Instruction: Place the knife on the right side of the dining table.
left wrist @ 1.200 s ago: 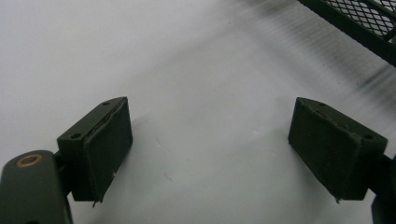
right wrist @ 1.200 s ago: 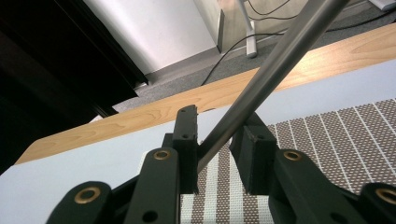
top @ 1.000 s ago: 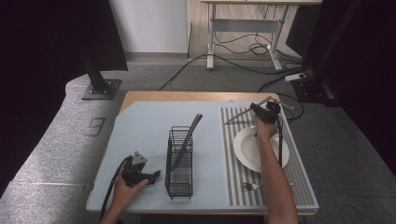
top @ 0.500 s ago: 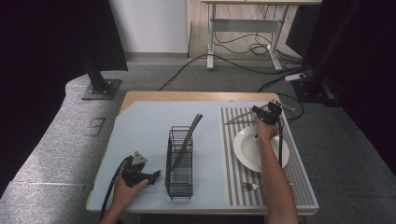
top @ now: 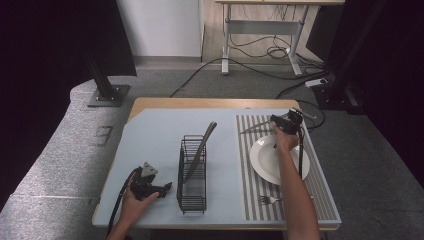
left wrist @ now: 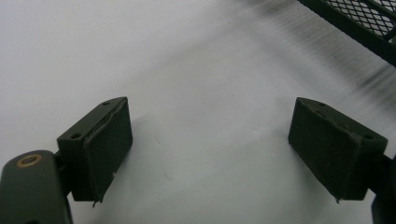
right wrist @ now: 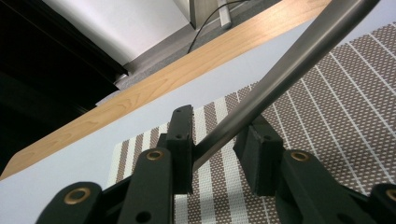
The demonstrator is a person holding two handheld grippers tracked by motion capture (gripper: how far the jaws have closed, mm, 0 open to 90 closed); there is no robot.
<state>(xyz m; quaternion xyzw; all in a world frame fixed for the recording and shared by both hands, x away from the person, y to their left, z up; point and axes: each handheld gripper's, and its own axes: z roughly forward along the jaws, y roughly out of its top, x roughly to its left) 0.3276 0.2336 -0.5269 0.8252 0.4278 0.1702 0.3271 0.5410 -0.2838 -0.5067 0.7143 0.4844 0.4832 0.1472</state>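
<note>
In the right gripper view the right gripper (right wrist: pixel 217 154) has a slim metal utensil handle (right wrist: pixel 280 74) between its jaws. The handle's end lies against the left pad, while a gap shows at the right pad, so the jaws stand a little apart around it, having just been opening, and no longer clamp it. The handle slants up and away over the striped placemat (right wrist: pixel 336 107). In the high view this utensil (top: pixel 256 129) lies at the far end of the mat, just beyond the white plate (top: pixel 265 160), with the right gripper (top: pixel 284 121) at its end.

The risk, as I judge it, is in the withdrawal: with one pad touching the handle, pulling back could drag the utensil askew, or tip it towards the plate rim.

The left gripper (left wrist: pixel 210 149) has its jaws wide apart with nothing between them, above the bare pale-blue table top (left wrist: pixel 187 56); a corner of the black wire rack (left wrist: pixel 359 23) shows at the upper right.

The right forearm stretches far forward across the plate, the hand (top: pixel 284 141) behind the gripper. The left hand (top: pixel 136 197) rests near the table's front edge, its gripper (top: pixel 165 187) pointing towards the rack (top: pixel 192 175), which holds a dark utensil leaning out. A fork (top: pixel 269 200) lies on the mat's near end.
</note>
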